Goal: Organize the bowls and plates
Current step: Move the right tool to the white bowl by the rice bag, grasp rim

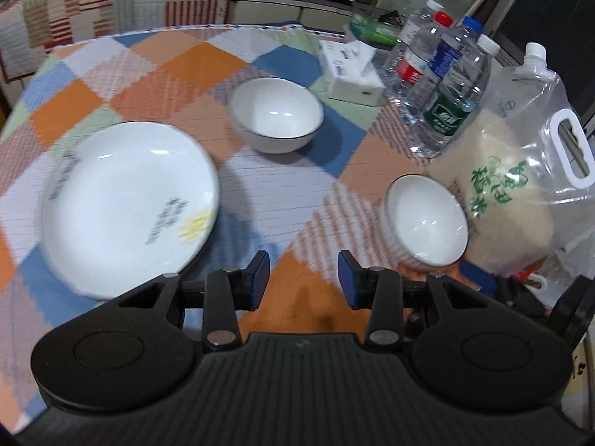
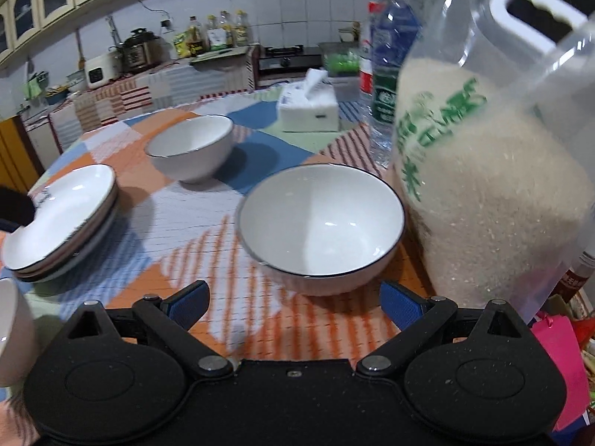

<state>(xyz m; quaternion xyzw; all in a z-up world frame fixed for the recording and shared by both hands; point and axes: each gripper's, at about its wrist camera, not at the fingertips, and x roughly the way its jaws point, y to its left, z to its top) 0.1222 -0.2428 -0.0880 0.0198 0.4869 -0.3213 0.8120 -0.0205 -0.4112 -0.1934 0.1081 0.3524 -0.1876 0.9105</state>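
Note:
A stack of white plates (image 1: 128, 204) lies on the checked tablecloth at the left; it also shows in the right wrist view (image 2: 63, 219). One white bowl (image 1: 275, 113) stands farther back in the middle, also in the right wrist view (image 2: 191, 146). A second white bowl (image 1: 425, 219) stands beside the rice jug and sits just ahead of my right gripper (image 2: 293, 304), which is open and empty. My left gripper (image 1: 303, 280) is open and empty above the cloth, between the plates and the near bowl. Part of a third bowl (image 2: 13, 330) shows at the left edge.
A clear jug of rice (image 1: 520, 186) stands at the right, close to the near bowl, also in the right wrist view (image 2: 483, 171). Several water bottles (image 1: 446, 81) and a tissue box (image 1: 351, 70) stand behind it. A kitchen counter (image 2: 130, 85) runs along the back.

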